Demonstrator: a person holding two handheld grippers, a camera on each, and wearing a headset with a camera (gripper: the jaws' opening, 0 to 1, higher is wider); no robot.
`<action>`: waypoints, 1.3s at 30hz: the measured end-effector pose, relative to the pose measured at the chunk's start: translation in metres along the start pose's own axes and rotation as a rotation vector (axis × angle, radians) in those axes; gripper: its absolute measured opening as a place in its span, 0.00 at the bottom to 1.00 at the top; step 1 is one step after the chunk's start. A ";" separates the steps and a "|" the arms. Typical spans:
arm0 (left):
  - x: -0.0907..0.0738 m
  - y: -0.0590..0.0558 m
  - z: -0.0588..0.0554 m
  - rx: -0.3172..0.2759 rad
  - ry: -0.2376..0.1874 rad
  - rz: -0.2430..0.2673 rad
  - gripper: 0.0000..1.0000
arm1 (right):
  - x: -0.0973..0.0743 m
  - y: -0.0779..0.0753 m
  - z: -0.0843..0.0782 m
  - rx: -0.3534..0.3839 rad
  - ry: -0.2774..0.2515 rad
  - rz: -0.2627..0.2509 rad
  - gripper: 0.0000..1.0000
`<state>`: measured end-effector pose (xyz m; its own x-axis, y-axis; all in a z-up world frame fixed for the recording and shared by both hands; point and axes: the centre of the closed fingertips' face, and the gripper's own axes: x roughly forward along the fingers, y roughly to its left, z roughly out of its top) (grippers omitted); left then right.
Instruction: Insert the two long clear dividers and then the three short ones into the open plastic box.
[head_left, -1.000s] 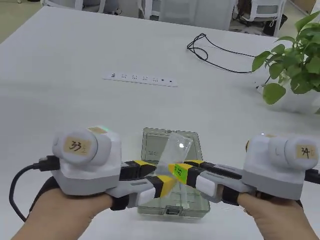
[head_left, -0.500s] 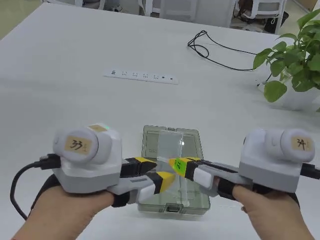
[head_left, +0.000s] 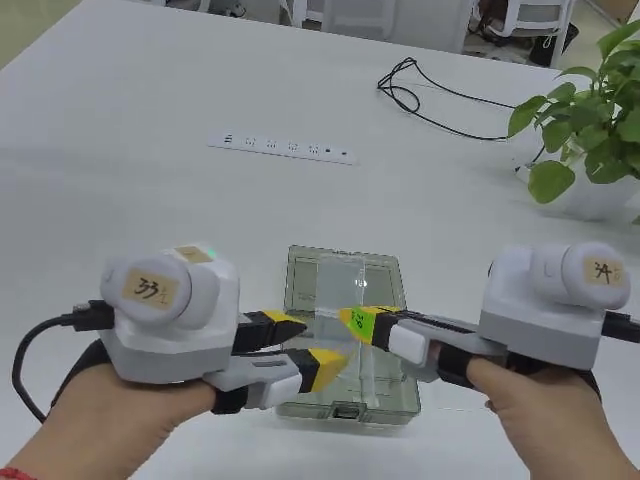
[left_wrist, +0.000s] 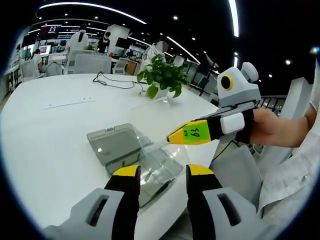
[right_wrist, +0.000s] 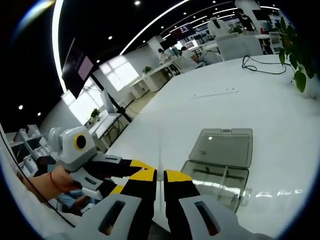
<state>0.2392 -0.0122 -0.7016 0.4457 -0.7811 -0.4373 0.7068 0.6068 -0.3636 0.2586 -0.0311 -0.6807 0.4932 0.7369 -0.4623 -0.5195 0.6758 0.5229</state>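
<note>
White tabletop (head_left: 150, 90) runs across the head view, with a flat white power strip (head_left: 285, 148), a looped black cable (head_left: 440, 105) and a green leafy plant (head_left: 590, 100) at its far side. Near the person lies the open, smoke-grey clear plastic box (head_left: 345, 300), its lid folded back flat. The right gripper (head_left: 356, 322) has its yellow-tipped jaws pressed together on a thin clear flat divider (head_left: 362, 290), which stands above the box's base; whether it touches the base cannot be told. The left gripper (head_left: 312, 345) sits just beside it with its jaws spread. In the left gripper view, the left gripper (left_wrist: 162, 172) shows its two jaws well apart, with the box (left_wrist: 112, 145) beyond them and the right gripper (left_wrist: 192, 135) reaching in from the right, pinching the divider (left_wrist: 152, 145) at its tip. In the right gripper view, the right gripper (right_wrist: 160, 180) is closed on the divider (right_wrist: 160, 145), seen edge-on as a thin line. The box (right_wrist: 222, 145) lies to the right and the left gripper (right_wrist: 100, 170) to the left.
</note>
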 end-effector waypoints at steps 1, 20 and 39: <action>-0.001 0.001 -0.001 0.012 0.007 -0.001 0.35 | 0.000 -0.002 0.000 -0.004 0.003 -0.007 0.07; -0.017 0.011 -0.017 0.215 0.025 -0.054 0.69 | 0.000 -0.015 0.012 0.021 0.052 -0.077 0.07; -0.030 0.022 -0.030 0.263 0.041 -0.088 1.00 | 0.014 -0.026 0.003 0.073 0.186 -0.180 0.07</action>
<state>0.2246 0.0292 -0.7209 0.3580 -0.8192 -0.4481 0.8622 0.4742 -0.1780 0.2808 -0.0384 -0.6983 0.4332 0.5998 -0.6727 -0.3796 0.7984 0.4674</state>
